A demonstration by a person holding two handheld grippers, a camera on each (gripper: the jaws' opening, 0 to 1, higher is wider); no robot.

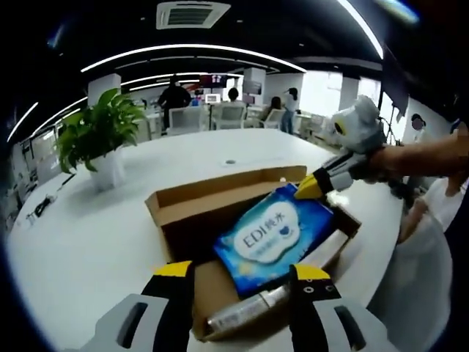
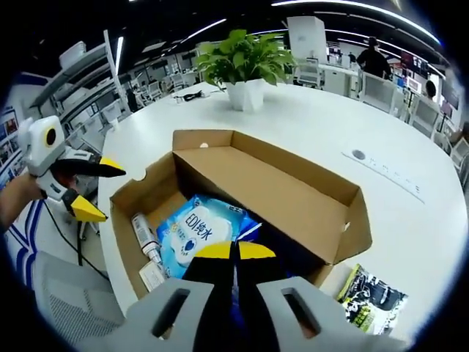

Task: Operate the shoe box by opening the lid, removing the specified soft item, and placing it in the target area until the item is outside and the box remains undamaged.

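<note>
Tissue pack (image 2: 194, 233) lies in the open shoe box (image 2: 293, 194), low in the frame; right gripper (image 2: 234, 251) pinches its edge to lift it, while left gripper (image 1: 242, 270) waits with wide jaws.

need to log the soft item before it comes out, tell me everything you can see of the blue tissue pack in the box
The blue tissue pack is a soft, glossy plastic packet, blue with a white cloud-shaped label printed "EDI" plus Chinese characters. It sits tilted inside the open cardboard shoe box, one end raised. The right tool is closed on its edge, yellow tips together. A small bottle lies beside it in the box. The left tool hovers open near the box, apart from the pack.
</note>
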